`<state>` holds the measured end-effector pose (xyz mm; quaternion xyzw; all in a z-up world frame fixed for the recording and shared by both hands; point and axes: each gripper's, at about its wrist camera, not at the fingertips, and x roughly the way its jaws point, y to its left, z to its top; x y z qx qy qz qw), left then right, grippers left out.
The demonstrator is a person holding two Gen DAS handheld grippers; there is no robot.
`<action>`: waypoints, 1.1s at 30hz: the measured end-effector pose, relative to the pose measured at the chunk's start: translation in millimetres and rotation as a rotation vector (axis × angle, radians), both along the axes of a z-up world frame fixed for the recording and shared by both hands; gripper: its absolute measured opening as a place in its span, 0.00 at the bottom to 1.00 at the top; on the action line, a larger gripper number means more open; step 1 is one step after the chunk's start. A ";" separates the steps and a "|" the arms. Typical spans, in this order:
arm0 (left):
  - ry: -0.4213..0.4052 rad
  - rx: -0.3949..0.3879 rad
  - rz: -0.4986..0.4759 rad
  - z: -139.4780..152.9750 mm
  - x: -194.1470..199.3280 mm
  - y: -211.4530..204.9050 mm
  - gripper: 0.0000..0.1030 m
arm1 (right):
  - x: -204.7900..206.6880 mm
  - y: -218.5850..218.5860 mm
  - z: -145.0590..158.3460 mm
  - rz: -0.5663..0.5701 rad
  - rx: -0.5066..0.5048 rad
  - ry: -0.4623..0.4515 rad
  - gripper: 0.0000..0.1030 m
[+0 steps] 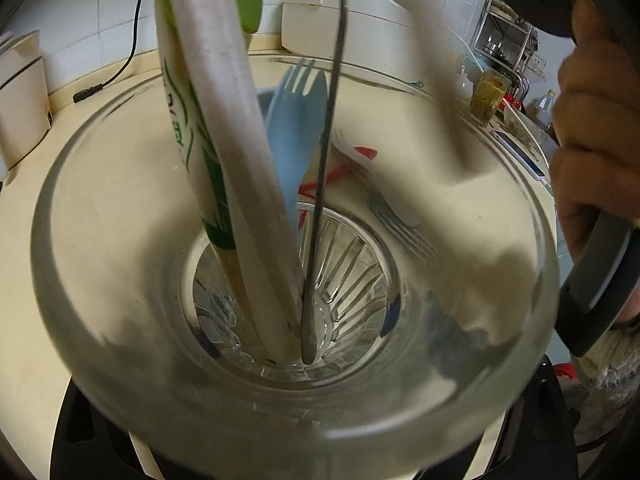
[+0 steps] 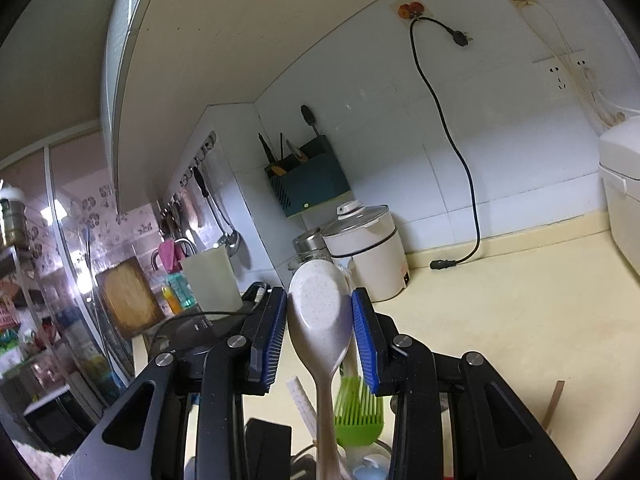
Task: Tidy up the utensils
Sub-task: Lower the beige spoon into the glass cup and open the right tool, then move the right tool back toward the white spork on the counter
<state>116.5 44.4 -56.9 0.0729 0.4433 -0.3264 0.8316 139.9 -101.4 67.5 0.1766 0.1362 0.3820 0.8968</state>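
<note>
So the right gripper (image 2: 320,296) has its blue pads (image 2: 362,320) pinched on both sides of the speckled spoon (image 2: 316,320) bowl, and the handle hangs straight down below the jaws into the glass cup (image 1: 120,320). The cup sits right up against the front of the left gripper (image 1: 312,452), filling its whole view, but honestly I can't tell whether those jaws are squeezing it or standing loose, since the fingers are hidden behind the glass. Also in the cup, beside the spoon handle, are a green-printed chopstick packet (image 1: 200,152) and a thin metal wire (image 1: 328,120), with a green brush (image 2: 358,408) just under the right pad.
</note>
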 end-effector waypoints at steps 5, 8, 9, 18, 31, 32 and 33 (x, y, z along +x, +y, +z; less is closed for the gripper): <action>-0.003 0.008 -0.001 -0.1 -1.5 -1.4 0.92 | -11.2 -0.5 3.2 -0.018 -0.058 -0.010 0.33; -0.005 0.012 -0.001 -0.3 -1.7 -2.9 0.92 | -14.6 4.4 5.4 -0.018 -0.117 -0.013 0.34; -0.006 0.015 -0.001 -0.1 -1.3 -3.1 0.92 | -16.5 7.7 6.7 -0.017 -0.144 -0.018 0.34; -0.002 0.009 -0.001 -0.9 2.2 -8.9 0.92 | -39.9 -6.3 22.5 -0.077 -0.179 -0.078 0.34; -0.007 0.020 -0.001 -1.9 2.0 -10.9 0.92 | -23.2 -88.4 -47.6 -0.428 -0.363 0.102 0.34; -0.008 0.021 -0.001 -2.0 2.2 -15.5 0.92 | -20.0 -91.9 -55.6 -0.440 -0.373 0.125 0.34; -0.009 0.023 -0.001 -2.0 2.3 -16.1 0.92 | -16.1 -95.6 -65.3 -0.450 -0.386 0.151 0.34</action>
